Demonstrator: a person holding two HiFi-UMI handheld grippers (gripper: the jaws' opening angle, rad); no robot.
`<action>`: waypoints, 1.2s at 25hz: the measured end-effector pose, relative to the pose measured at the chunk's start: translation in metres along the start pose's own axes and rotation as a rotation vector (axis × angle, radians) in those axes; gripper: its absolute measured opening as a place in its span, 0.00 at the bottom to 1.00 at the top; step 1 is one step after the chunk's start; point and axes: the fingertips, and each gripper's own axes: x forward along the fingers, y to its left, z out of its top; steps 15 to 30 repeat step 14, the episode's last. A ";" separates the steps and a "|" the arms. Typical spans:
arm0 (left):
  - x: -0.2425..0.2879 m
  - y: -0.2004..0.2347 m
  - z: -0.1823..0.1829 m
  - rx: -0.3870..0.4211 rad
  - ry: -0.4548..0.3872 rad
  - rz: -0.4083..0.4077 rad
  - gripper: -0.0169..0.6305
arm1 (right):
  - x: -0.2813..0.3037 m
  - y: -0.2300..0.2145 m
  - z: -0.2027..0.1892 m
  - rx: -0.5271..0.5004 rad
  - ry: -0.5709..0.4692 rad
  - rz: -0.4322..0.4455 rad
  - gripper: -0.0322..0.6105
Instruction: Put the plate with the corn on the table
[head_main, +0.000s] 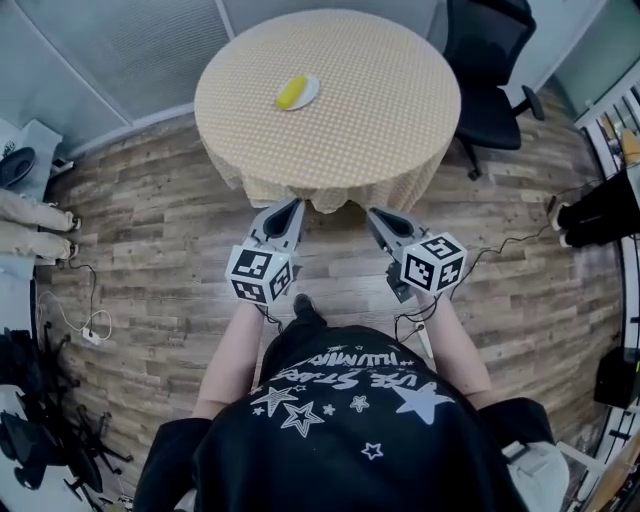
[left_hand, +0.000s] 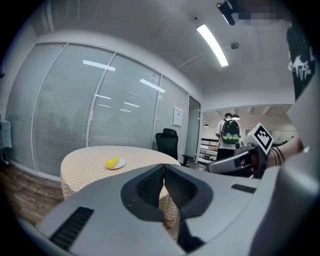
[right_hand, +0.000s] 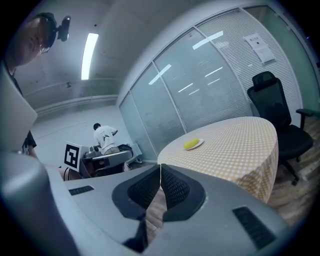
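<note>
A small white plate (head_main: 301, 94) with a yellow corn cob (head_main: 291, 91) rests on the round table (head_main: 380, 100), left of its middle. The table wears a yellow checked cloth. The plate (left_hand: 116, 164) shows far off in the left gripper view, and the plate (right_hand: 193, 144) likewise in the right gripper view. My left gripper (head_main: 295, 207) is shut and empty, held over the floor just short of the table's near edge. My right gripper (head_main: 372, 214) hangs beside it, also shut with nothing in it.
A black office chair (head_main: 492, 70) stands at the table's right. Glass partition walls (head_main: 120, 50) run behind the table. Cables and a power strip (head_main: 93, 335) lie on the wooden floor at left. A person with a backpack (left_hand: 229, 131) stands in the distance.
</note>
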 end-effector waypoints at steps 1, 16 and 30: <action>-0.003 -0.005 -0.001 -0.004 -0.001 0.005 0.04 | -0.005 0.001 -0.002 -0.003 0.001 0.005 0.10; -0.031 -0.082 -0.014 -0.010 -0.015 0.033 0.04 | -0.084 0.013 -0.029 -0.034 0.009 0.030 0.10; -0.031 -0.082 -0.014 -0.010 -0.015 0.033 0.04 | -0.084 0.013 -0.029 -0.034 0.009 0.030 0.10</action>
